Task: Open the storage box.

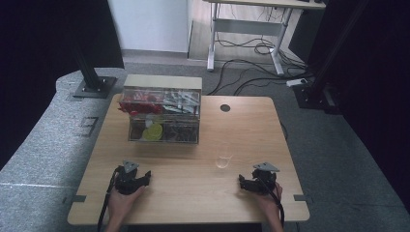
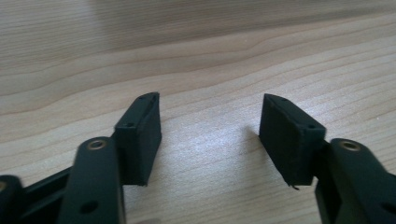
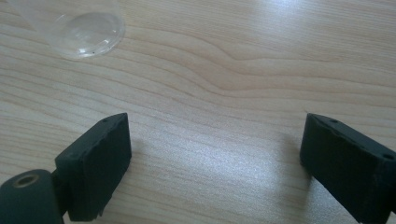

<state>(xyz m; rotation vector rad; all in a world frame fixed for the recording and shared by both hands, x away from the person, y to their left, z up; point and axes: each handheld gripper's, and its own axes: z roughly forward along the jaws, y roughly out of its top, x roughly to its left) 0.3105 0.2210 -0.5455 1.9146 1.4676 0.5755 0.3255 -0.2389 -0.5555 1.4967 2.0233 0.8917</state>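
On the wooden table [image 1: 193, 193], my left gripper [image 1: 147, 176] rests near the front left, held by a hand. In the left gripper view it [image 2: 210, 105] is open, with only bare wood between the black pads [image 2: 140, 135]. My right gripper [image 1: 241, 181] rests at the front right and is open too [image 3: 217, 121], holding nothing. A small clear plastic cup [image 1: 224, 160] stands just beyond and left of the right gripper. Its base [image 3: 86, 28] appears at the top left of the right gripper view.
A clear compartment box [image 1: 162, 89] stands at the table's back left, holding red, white, yellow-green and dark items. A round cable hole [image 1: 225, 108] lies to its right. Black posts [image 1: 89, 72] flank the table. Cables [image 1: 251, 72] run over the floor behind.
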